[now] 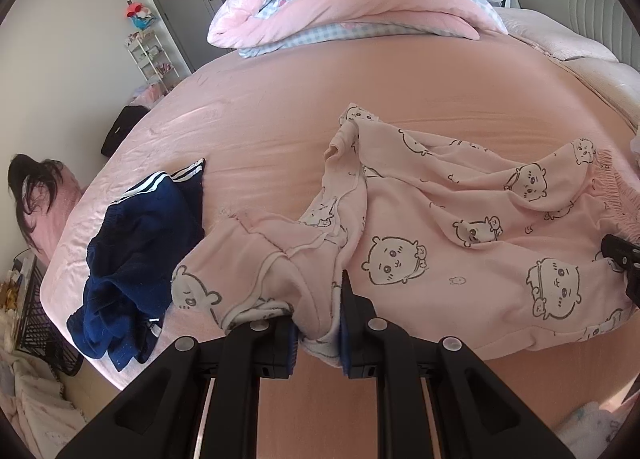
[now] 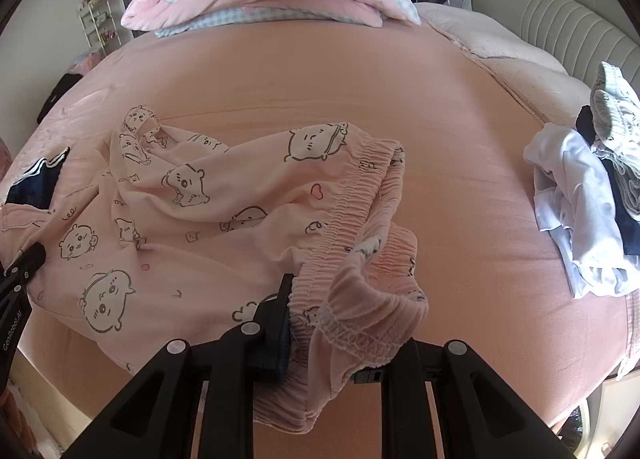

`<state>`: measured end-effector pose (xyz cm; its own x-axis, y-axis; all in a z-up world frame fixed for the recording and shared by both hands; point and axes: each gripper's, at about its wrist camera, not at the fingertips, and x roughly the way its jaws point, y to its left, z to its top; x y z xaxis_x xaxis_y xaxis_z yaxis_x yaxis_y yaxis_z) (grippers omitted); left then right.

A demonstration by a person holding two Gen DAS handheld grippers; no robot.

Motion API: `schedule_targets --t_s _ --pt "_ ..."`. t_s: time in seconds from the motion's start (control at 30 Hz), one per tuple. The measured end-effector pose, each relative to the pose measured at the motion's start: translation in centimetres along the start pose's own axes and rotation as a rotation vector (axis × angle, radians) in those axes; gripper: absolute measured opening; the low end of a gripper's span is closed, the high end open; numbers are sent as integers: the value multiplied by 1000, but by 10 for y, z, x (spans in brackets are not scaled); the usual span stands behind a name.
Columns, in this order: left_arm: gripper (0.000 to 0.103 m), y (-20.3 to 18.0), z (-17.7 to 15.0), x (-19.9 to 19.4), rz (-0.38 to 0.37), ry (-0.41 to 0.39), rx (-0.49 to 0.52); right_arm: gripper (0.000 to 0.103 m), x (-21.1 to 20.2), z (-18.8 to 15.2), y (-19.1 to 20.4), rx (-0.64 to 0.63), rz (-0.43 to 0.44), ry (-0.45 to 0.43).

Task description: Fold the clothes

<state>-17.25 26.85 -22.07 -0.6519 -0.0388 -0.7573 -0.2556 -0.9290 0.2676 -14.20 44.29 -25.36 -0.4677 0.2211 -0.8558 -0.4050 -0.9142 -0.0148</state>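
Gripping pyjama trousers [image 1: 460, 243]: left gripper [image 1: 318, 333] clamps a leg cuff, right gripper [image 2: 320, 339] the waistband. I fear thin cuff fabric slipping free ahead of me.

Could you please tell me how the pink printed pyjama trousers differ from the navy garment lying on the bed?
The pink pyjama trousers carry cartoon prints; the navy garment has white stripes. The trousers are gripped by the left gripper and right gripper; the navy garment lies free, bunched. Both rest on the pink bed, unfolded.
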Motion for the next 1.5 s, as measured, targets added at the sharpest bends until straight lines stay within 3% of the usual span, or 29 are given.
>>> schedule_targets --t_s 0.77,1.23,1.5 --pt "14 -4 -49 -35 -27 80 -6 18 -1 -25 -21 -30 20 65" --pt "13 -14 -58 -48 -29 58 52 18 4 -23 -53 7 55 92" --pt "15 -6 -56 -39 -100 109 28 19 9 -18 -51 -28 22 84"
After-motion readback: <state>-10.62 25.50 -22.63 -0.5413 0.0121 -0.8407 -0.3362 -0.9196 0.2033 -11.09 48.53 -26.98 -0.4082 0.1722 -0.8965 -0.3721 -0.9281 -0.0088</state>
